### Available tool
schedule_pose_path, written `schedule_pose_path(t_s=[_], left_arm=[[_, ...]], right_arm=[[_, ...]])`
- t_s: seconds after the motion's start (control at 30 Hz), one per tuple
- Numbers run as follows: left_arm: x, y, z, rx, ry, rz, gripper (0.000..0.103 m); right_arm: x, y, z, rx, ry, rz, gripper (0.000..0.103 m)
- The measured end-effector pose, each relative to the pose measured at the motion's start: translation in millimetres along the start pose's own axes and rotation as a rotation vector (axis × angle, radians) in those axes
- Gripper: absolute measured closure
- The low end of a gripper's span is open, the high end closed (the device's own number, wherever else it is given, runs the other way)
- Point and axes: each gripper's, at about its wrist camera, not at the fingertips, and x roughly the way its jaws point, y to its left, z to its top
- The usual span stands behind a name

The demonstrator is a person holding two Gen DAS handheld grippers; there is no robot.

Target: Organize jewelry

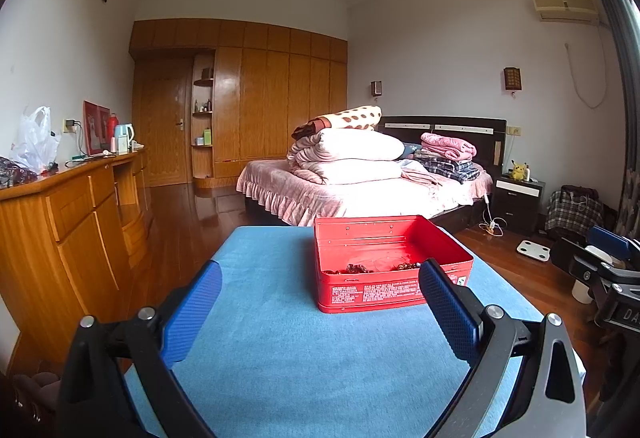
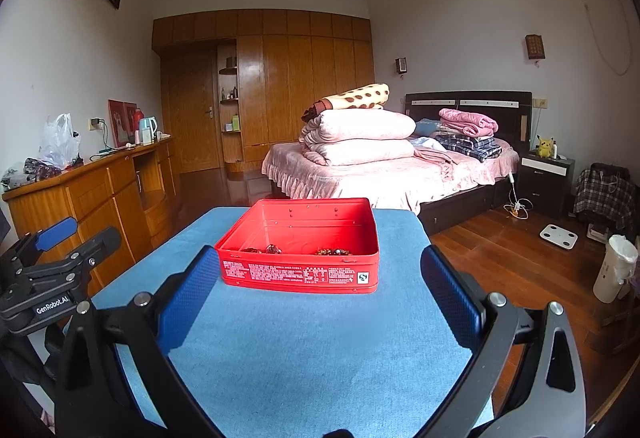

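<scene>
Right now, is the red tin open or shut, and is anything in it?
Open: the red tin shows no lid, its inside exposed. Not empty: dark beaded jewelry lies in it, in two small clumps.

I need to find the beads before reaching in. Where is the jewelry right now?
The jewelry lies inside the open red tin on the blue table, in two small clusters against its near wall, ahead of both grippers in both wrist views.

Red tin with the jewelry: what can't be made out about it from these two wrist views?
- Jewelry in the red tin: right wrist view, too small and dark to tell types or count.
- Tin floor nearest the camera: both views, hidden by its front wall.
- Label print: left wrist view, too small to read; right gripper finger covers its end.
</scene>
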Motion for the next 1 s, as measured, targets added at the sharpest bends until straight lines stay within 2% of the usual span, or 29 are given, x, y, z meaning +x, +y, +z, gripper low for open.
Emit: schedule_pose_path(t_s=[1.0], left_arm=[[0.6, 2.5, -0.8, -0.009, 0.01, 0.0, 0.006]], right_arm=[[0.4, 1.1, -0.3, 0.0, 0.003, -0.001, 0.005]])
